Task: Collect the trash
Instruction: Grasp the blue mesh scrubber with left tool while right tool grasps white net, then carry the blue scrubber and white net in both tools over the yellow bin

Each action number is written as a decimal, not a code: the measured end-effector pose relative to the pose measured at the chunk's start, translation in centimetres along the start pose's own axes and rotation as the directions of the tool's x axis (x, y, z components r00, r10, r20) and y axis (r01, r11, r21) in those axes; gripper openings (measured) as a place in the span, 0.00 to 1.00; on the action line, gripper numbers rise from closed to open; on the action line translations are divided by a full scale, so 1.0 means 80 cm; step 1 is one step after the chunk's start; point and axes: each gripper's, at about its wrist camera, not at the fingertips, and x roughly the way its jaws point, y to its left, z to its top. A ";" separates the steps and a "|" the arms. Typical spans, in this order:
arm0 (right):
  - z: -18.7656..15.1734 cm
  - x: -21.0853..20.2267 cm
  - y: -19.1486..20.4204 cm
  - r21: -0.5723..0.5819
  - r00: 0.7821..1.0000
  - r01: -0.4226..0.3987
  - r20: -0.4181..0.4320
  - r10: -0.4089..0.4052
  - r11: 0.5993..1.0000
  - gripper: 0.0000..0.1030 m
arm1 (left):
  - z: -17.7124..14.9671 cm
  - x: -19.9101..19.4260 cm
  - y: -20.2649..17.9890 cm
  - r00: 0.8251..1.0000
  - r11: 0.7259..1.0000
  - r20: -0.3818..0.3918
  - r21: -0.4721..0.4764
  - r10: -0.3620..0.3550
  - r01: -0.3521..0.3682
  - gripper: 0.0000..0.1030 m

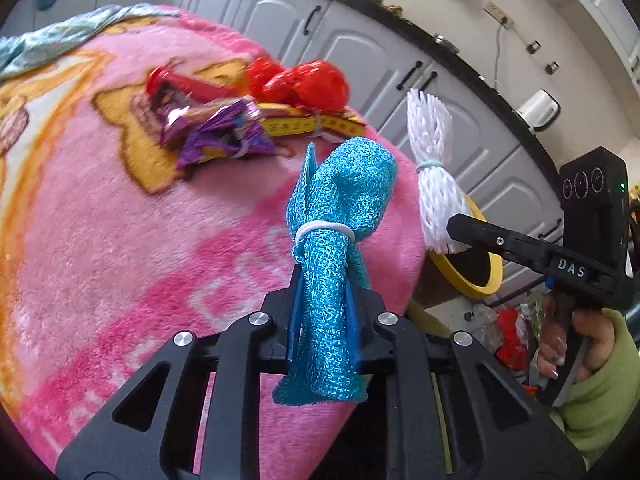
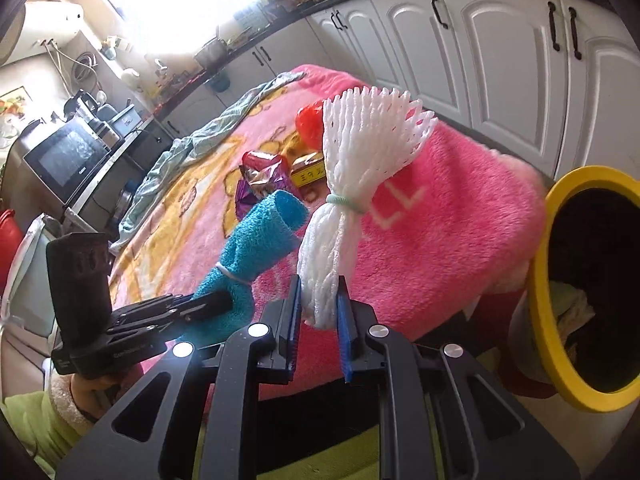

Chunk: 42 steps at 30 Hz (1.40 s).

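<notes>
My left gripper [image 1: 322, 300] is shut on a blue mesh bundle [image 1: 340, 200] tied with a white band, held above the edge of the pink blanket [image 1: 160, 240]. My right gripper [image 2: 318, 300] is shut on a white foam net [image 2: 360, 152] tied with a green band; it also shows in the left wrist view [image 1: 432, 168]. The blue mesh bundle shows in the right wrist view [image 2: 260, 236] too. A yellow-rimmed bin [image 2: 540, 280] stands to the right, beside the blanket's edge. More trash lies on the blanket: a purple wrapper [image 1: 216, 128], a red bag [image 1: 304, 80], a yellow packet [image 1: 296, 124].
White cabinets [image 1: 360, 48] with black handles run behind the blanket. A teal cloth [image 2: 192, 144] lies at the blanket's far end. A microwave [image 2: 64, 156] stands at the left. More wrappers [image 1: 508, 332] lie on the floor by the bin [image 1: 460, 276].
</notes>
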 end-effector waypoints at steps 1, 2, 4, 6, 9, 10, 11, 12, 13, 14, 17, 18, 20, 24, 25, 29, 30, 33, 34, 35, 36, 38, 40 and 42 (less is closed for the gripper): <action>-0.001 -0.004 -0.003 0.000 1.000 0.004 0.004 -0.004 1.000 0.15 | 0.000 -0.002 -0.005 1.000 1.000 0.005 0.012 -0.001 0.000 0.12; 0.000 -0.006 -0.004 0.001 1.000 0.007 0.007 -0.007 1.000 0.15 | 0.002 -0.001 -0.008 1.000 1.000 0.009 0.019 0.000 0.000 0.12; -0.001 -0.015 -0.011 0.005 1.000 0.015 0.015 -0.015 1.000 0.15 | 0.006 0.000 -0.015 1.000 1.000 0.014 0.028 0.002 -0.002 0.11; -0.002 -0.020 -0.014 0.008 0.999 0.021 0.024 -0.022 1.000 0.15 | 0.009 0.001 -0.021 1.000 0.999 0.017 0.033 0.004 -0.005 0.11; -0.003 -0.032 -0.020 0.007 0.998 0.038 0.043 -0.039 0.999 0.15 | 0.014 0.001 -0.033 1.000 0.998 0.028 0.056 0.008 -0.010 0.11; -0.003 -0.036 -0.022 0.006 0.998 0.044 0.051 -0.044 0.999 0.15 | 0.018 0.002 -0.039 1.000 0.998 0.031 0.060 0.003 -0.005 0.11; -0.003 -0.039 -0.022 0.006 0.997 0.048 0.058 -0.048 0.999 0.15 | 0.021 0.002 -0.043 0.999 0.998 0.033 0.062 -0.002 0.000 0.11; -0.003 -0.045 -0.025 0.004 0.996 0.058 0.071 -0.059 0.998 0.15 | 0.024 0.003 -0.047 0.999 0.998 0.037 0.067 -0.008 0.005 0.11; -0.003 -0.049 -0.026 0.002 0.995 0.065 0.079 -0.065 0.998 0.15 | 0.028 0.002 -0.055 0.999 0.997 0.043 0.078 -0.012 0.008 0.11; -0.003 -0.052 -0.026 0.001 0.994 0.070 0.087 -0.070 0.998 0.15 | 0.031 0.002 -0.061 0.999 0.996 0.049 0.089 -0.014 0.009 0.11; -0.001 -0.066 -0.032 0.004 0.989 0.092 0.120 -0.092 0.996 0.15 | 0.040 0.003 -0.084 0.997 0.991 0.068 0.131 -0.022 0.013 0.11; 0.000 -0.074 -0.035 0.007 0.986 0.100 0.135 -0.100 0.995 0.15 | 0.044 0.004 -0.093 0.997 0.989 0.073 0.147 -0.027 0.016 0.11; 0.000 -0.083 -0.038 0.015 0.981 0.112 0.157 -0.113 0.994 0.15 | 0.048 0.006 -0.107 0.996 0.985 0.077 0.169 -0.035 0.021 0.11; -0.001 -0.108 -0.050 0.019 0.966 0.149 0.209 -0.150 0.989 0.15 | 0.059 0.013 -0.134 0.995 0.976 0.083 0.214 -0.051 0.033 0.11; -0.001 -0.113 -0.052 0.016 0.963 0.160 0.219 -0.160 0.987 0.15 | 0.061 0.016 -0.144 0.995 0.973 0.082 0.229 -0.058 0.038 0.11; -0.005 -0.133 -0.060 0.012 0.942 0.216 0.259 -0.212 0.976 0.15 | 0.068 0.027 -0.168 0.994 0.962 0.078 0.267 -0.072 0.049 0.11; -0.006 -0.139 -0.065 0.016 0.936 0.231 0.270 -0.226 0.973 0.15 | 0.068 0.029 -0.174 0.994 0.961 0.077 0.273 -0.075 0.052 0.11; -0.008 -0.152 -0.076 0.036 0.926 0.243 0.289 -0.243 0.969 0.15 | 0.074 0.039 -0.193 0.993 0.952 0.074 0.299 -0.088 0.062 0.11; -0.009 -0.156 -0.079 0.044 0.923 0.246 0.295 -0.248 0.968 0.15 | 0.075 0.043 -0.198 0.993 0.951 0.074 0.303 -0.092 0.065 0.11; -0.009 -0.159 -0.081 0.052 0.919 0.250 0.301 -0.254 0.967 0.15 | 0.078 0.046 -0.204 0.993 0.949 0.073 0.307 -0.098 0.071 0.11; -0.010 -0.164 -0.086 0.061 0.914 0.255 0.310 -0.261 0.965 0.15 | 0.078 0.047 -0.208 0.992 0.948 0.073 0.310 -0.103 0.076 0.11; -0.011 -0.173 -0.094 0.077 0.905 0.267 0.323 -0.277 0.961 0.15 | 0.083 0.054 -0.220 0.990 0.944 0.075 0.319 -0.116 0.087 0.11; -0.012 -0.181 -0.102 0.095 0.896 0.277 0.334 -0.293 0.956 0.15 | 0.086 0.059 -0.231 0.989 0.939 0.074 0.330 -0.127 0.096 0.11; -0.014 -0.188 -0.112 0.117 0.890 0.280 0.342 -0.303 0.953 0.15 | 0.089 0.065 -0.241 0.988 0.936 0.073 0.336 -0.138 0.106 0.11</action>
